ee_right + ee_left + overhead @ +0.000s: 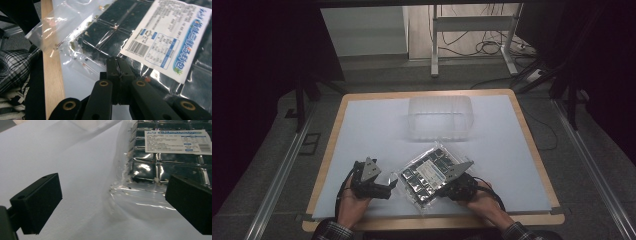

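right tongs (117, 72) – clamp packet (120, 32) edge | label (165, 40) print illegible

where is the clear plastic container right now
In the high view the clear plastic container sits at the far middle of the white table mat, beyond the labelled plastic bag and apart from both grippers.

Right claw (451, 181) on clear packet (430, 174); left claw (388, 186) beside it.

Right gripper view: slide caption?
Right hand-held gripper shut on the edge of a clear packet with a white label.
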A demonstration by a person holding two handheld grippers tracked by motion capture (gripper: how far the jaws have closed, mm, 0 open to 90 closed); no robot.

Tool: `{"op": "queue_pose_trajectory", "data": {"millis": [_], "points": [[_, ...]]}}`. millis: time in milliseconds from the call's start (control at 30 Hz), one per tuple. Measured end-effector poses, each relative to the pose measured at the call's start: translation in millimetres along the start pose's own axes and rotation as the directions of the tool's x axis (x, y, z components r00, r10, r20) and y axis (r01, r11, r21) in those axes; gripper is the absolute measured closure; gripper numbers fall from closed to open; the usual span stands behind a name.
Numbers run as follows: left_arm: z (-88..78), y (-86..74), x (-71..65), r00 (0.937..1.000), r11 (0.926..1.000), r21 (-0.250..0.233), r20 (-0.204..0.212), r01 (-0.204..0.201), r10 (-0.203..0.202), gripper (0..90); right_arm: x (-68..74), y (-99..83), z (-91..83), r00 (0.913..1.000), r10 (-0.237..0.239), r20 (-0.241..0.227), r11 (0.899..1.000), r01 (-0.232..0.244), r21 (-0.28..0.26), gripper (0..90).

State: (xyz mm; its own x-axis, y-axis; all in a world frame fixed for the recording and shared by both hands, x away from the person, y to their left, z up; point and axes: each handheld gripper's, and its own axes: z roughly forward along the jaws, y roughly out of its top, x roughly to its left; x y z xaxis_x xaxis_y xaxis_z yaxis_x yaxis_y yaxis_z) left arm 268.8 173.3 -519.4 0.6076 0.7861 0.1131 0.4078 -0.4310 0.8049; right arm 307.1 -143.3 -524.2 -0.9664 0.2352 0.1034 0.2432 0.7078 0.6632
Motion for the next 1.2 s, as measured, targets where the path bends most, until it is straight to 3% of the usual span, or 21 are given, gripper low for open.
{"op": "queue_pose_trajectory", "data": {"millis": [267, 533, 700, 900, 1000, 1200], "points": [[0.9, 0.0, -0.4, 1.0, 1.0, 0.006, 0.004, -0.003, 0.003, 0.5, -0.5, 12.4, 13.9, 1.0, 0.004, 0.003, 1.0, -0.004, -0.012, 89.1], [0.8, -0.2, -0.4, 1.0, 1.0, 0.005, 0.007, -0.006, 0.006, 0.6, 6.5, 19.7, 22.5, 0.9989, -0.048, 0.005, 0.999, 0.048, -0.014, 88.9], [0.8, -0.3, -0.6, 0.9999, 1.0, 0.005, 0.009, -0.006, 0.006, 0.6, 5.4, 19.8, 19.9, 0.9999, -0.009, -0.006, 1.0, 0.009, -0.019, 88.7], [0.9, -0.3, -0.5, 1.0, 1.0, 0.005, 0.008, -0.005, 0.005, 0.6, 0.4, 23.3, 3.0, 0.9996, 0.028, -0.008, 0.997, -0.028, -0.071, 86.2], [1.0, -0.3, -0.6, 0.9999, 1.0, 0.006, 0.009, -0.006, 0.005, 0.6, -4.7, 23.0, -4.1, 0.9983, 0.057, 0.008, 0.995, -0.056, -0.084, 83.1], [1.7, -0.4, -1.2, 0.9999, 0.9999, 0.01, 0.014, -0.008, 0.007, 0.7, -20.4, 18.5, -16.2, 0.9908, 0.107, 0.083, 0.991, -0.099, -0.089, 77.0]]}}
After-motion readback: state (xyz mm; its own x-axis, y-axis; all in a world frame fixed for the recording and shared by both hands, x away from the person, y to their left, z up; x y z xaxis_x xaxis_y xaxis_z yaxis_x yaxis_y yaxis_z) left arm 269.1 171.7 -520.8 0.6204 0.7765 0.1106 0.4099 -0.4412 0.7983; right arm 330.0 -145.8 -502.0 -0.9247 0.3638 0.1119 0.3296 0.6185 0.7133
